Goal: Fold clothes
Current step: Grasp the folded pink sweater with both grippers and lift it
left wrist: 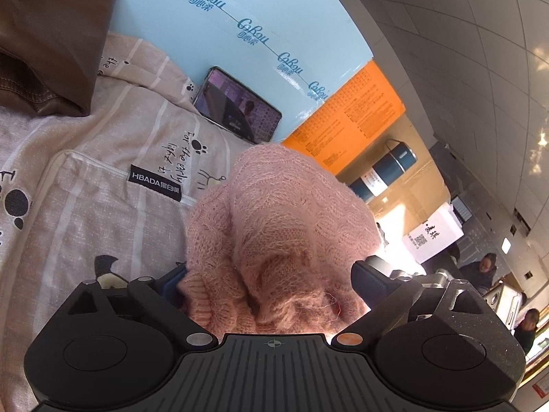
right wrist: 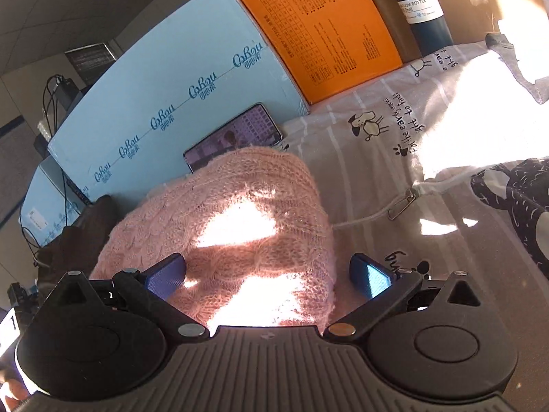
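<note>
A pink knitted sweater (left wrist: pixel 274 226) lies bunched on a printed bedsheet (left wrist: pixel 85 206). In the left wrist view my left gripper (left wrist: pixel 271 281) stands wide open with the sweater's ribbed hem between its fingers. In the right wrist view the same sweater (right wrist: pixel 240 219) lies folded in a thick bundle, partly in bright sun. My right gripper (right wrist: pixel 271 276) is open, its blue pads (right wrist: pixel 164 274) on either side of the bundle's near edge. A brown garment (left wrist: pixel 51 41) lies at the far left.
A phone (left wrist: pixel 236 104) leans against a light blue box (left wrist: pixel 274 10), with an orange box (left wrist: pixel 346 116) and a dark blue bottle (left wrist: pixel 384 171) beside it. A dark patterned cloth (right wrist: pixel 514 206) lies at the right. A safety pin (right wrist: pixel 401 202) sits on the sheet.
</note>
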The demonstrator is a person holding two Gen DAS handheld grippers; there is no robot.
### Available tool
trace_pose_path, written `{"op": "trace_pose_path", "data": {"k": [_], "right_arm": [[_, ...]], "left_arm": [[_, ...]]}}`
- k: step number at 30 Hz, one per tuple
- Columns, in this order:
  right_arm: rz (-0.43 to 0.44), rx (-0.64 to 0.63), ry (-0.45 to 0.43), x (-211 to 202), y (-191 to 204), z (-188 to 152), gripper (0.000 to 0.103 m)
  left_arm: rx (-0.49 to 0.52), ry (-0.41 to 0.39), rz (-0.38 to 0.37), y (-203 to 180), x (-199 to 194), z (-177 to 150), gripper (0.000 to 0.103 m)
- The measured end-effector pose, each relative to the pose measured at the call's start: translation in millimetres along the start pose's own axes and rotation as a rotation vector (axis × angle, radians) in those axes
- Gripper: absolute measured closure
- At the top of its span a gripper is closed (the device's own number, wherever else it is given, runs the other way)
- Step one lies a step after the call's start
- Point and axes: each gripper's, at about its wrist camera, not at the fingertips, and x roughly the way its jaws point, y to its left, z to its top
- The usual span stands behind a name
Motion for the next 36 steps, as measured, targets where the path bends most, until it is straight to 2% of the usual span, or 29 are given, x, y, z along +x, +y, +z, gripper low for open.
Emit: {"op": "trace_pose_path", "data": {"k": [4,5,7,9,10,12,15,16,21,25,27,30,36], "right_arm": [[0.027,-0.047,0.025,2,6,-6,0.000],[0.043,-0.051,0.031,2,7,-7,0.000],[0.051,-0.058,0.034,2,9,-8,0.001],[0.060,-0.064,0.036,2,11,-8,0.004],[0.063,-0.067,0.035,2,12,-9,0.008],[0.065,-0.067,0.011,0,12,-9,0.019],[0.113,-0.041,-0.075,-7,6,-5,0.041],[0.114,-0.044,-0.079,-6,5,-4,0.046],[0.110,-0.087,-0.100,-3,12,-5,0.056],[0.107,-0.115,-0.119,-7,35,-11,0.059],[0.120,-0.137,-0.166,-14,56,-14,0.059],[0.189,-0.132,-0.236,-25,90,-13,0.059],[0.381,-0.174,-0.298,-27,168,3,0.059]], "left_arm": [[-0.094,-0.010,-0.137,8,-1,0,0.006],[-0.087,-0.012,-0.141,7,0,-1,0.006],[-0.032,-0.011,-0.096,0,2,-3,0.007],[0.035,0.010,-0.031,-6,8,-6,0.021],[0.067,0.014,-0.008,-8,11,-7,0.025],[0.108,0.007,0.013,-10,11,-8,0.043],[0.123,-0.035,0.003,-10,5,-8,0.056],[0.131,-0.054,-0.004,-11,1,-8,0.057],[0.201,-0.126,0.001,-22,-13,-11,0.059],[0.269,-0.253,0.019,-34,-35,-15,0.059],[0.294,-0.337,0.033,-40,-50,-16,0.059],[0.316,-0.484,0.053,-45,-82,-14,0.059],[0.475,-0.763,0.163,-58,-150,-6,0.058]]}}
